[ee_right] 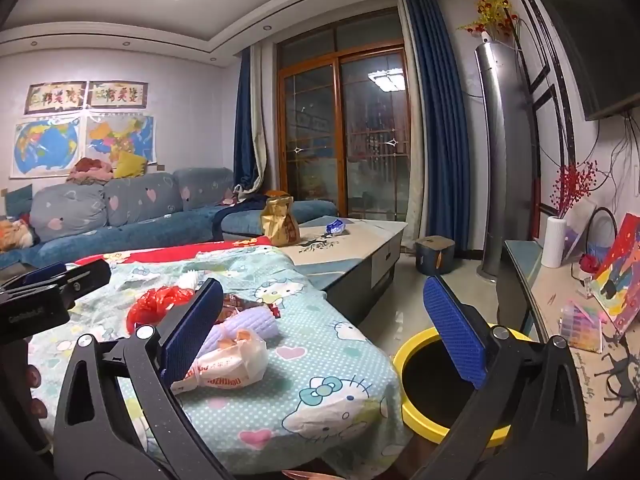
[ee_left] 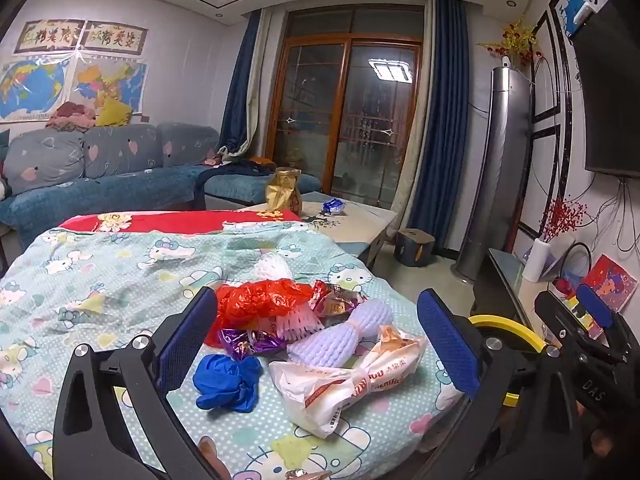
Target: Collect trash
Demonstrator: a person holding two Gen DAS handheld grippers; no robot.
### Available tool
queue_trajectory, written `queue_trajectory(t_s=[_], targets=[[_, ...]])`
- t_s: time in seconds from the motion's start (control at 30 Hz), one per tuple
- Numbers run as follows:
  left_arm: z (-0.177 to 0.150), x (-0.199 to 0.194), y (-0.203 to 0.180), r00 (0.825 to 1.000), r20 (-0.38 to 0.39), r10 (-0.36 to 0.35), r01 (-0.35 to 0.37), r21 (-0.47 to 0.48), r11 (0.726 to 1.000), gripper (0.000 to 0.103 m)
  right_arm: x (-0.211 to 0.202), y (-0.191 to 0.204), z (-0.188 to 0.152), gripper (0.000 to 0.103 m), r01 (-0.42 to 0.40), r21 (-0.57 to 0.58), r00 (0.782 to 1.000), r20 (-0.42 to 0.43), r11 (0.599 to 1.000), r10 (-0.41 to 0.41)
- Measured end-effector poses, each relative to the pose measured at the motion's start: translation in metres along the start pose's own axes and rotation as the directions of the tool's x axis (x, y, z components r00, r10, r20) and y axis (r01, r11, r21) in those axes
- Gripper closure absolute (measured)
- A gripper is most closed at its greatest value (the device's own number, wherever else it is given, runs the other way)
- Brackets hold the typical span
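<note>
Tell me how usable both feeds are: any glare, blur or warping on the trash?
Left wrist: trash pile sharp and evenly lit; ceiling lamp reflects in the glass door; fisheye bends the walls. Right wrist: bin clear, dark inside; bright ceiling glare at the top edge, corners blacked out.

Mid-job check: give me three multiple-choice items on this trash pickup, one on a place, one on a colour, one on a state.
1. Where is the bin?
A. on the sofa
B. on the floor by the bed's right edge
C. on the coffee table

2. What colour is the crumpled glove?
A. blue
B. green
C. white

3. How does the left gripper stand?
A. shut on the glove
B. shut on nothing
C. open

Answers: 1 B, its yellow rim sits beside the bedspread; 2 A, it is plainly blue; 3 C, both pads stand wide apart around the pile.
</note>
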State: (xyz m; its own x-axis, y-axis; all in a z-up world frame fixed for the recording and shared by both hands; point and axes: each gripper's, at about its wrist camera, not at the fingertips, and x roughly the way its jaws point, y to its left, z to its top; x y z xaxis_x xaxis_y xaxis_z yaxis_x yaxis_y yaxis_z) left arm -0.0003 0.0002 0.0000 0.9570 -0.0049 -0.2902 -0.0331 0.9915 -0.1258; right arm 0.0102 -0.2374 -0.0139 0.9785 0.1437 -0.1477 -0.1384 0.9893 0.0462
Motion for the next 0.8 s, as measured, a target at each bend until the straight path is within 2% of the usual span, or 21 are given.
queue_trajectory(t_s=[0.8], targets=[[-0.0065, 0.0001, -0.0052, 1.0, -0.012, -0.009, 0.009, -0.005, 1.0, 0.006, 0.0017, 0.0039, -0.0062, 0.011, 0.004, 0.006, 1.0, -0.02, 1.0, -0.004]])
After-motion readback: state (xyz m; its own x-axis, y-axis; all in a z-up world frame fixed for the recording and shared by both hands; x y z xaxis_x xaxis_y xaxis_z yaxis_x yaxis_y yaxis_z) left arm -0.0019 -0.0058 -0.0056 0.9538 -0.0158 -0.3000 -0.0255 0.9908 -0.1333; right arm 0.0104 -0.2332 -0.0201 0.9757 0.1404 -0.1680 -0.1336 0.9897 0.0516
